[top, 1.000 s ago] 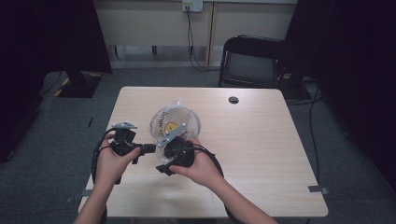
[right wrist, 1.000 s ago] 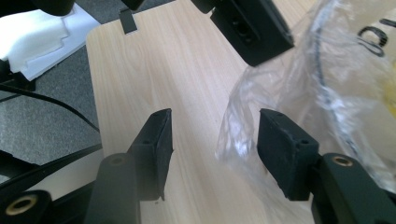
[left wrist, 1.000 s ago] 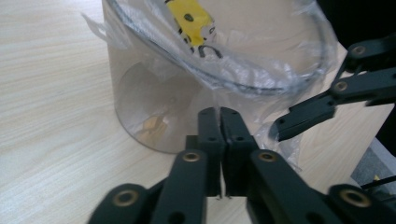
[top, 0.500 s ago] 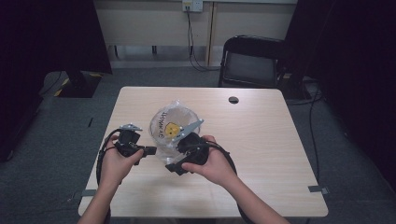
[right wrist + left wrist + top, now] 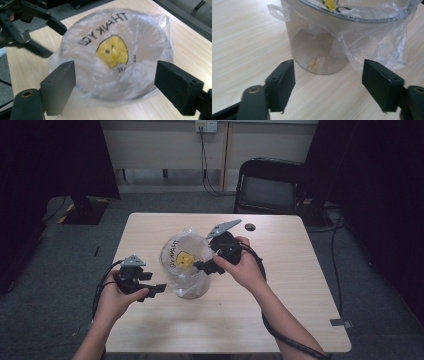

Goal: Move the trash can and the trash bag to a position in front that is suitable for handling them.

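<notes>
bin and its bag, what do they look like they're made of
Bin: probably clear, smoke-tinted hard plastic; its base and the table show through the smooth wall. Bag: thin see-through plastic film, crinkled and glossy, printed with black letters and a yellow face.

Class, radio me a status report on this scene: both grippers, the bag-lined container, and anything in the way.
Left gripper open, just released, short of container. Right gripper open, jaws just widened, nothing gripped. Plastic bag draped over rim. Nothing in the way.
</notes>
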Available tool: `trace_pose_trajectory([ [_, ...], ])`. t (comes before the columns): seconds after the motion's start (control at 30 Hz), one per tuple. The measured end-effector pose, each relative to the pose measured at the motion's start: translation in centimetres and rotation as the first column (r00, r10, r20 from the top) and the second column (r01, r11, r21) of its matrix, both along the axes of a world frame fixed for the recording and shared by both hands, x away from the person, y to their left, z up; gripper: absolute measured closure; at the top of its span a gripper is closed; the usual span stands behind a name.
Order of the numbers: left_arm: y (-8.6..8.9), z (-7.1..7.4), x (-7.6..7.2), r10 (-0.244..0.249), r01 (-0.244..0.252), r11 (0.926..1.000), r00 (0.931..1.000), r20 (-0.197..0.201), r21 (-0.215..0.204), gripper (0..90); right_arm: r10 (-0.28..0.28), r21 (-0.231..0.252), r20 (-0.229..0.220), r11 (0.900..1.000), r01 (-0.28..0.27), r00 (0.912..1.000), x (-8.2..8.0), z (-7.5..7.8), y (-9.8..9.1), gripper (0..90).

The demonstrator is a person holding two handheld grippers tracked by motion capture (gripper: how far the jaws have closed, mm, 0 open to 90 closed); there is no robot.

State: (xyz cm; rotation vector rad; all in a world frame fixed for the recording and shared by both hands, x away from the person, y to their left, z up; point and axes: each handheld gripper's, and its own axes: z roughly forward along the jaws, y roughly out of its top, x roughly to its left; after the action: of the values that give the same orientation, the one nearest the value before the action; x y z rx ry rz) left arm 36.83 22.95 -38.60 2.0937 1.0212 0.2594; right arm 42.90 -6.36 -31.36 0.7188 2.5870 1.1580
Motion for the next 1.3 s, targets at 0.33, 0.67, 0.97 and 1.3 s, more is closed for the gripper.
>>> trace_pose_trajectory([
  [0.33, 0.1, -0.7, -0.1, -0.019, 0.02, 0.9995, 0.9997, 0.018, -0.027, 23.7, 0.012, -0.06, 0.0, 0.9981, -0.012, 0.9999, 3.3, -1.5, 2.1, 19.9],
  [0.67, 0.1, -1.7, -0.1, -0.026, 0.026, 0.9996, 0.9996, 0.011, -0.013, 23.7, 0.038, -0.13, -0.01, 0.9908, -0.039, 0.9992, 3.6, -3.5, 2.1, 20.1],
  [0.97, 0.0, -1.9, -0.1, -0.027, 0.027, 0.9992, 0.9996, 0.012, -0.03, 22.8, 0.08, -0.128, 0.011, 0.9887, -0.078, 0.9967, 3.1, -2.7, 3.5, 19.0],
  [1.3, 0.3, -2.6, -0.1, -0.031, 0.031, 0.9991, 0.9995, 0.001, -0.029, 21.2, 0.073, -0.15, -0.001, 0.986, -0.073, 0.9973, 3.6, -3.2, 3.1, 18.5],
])
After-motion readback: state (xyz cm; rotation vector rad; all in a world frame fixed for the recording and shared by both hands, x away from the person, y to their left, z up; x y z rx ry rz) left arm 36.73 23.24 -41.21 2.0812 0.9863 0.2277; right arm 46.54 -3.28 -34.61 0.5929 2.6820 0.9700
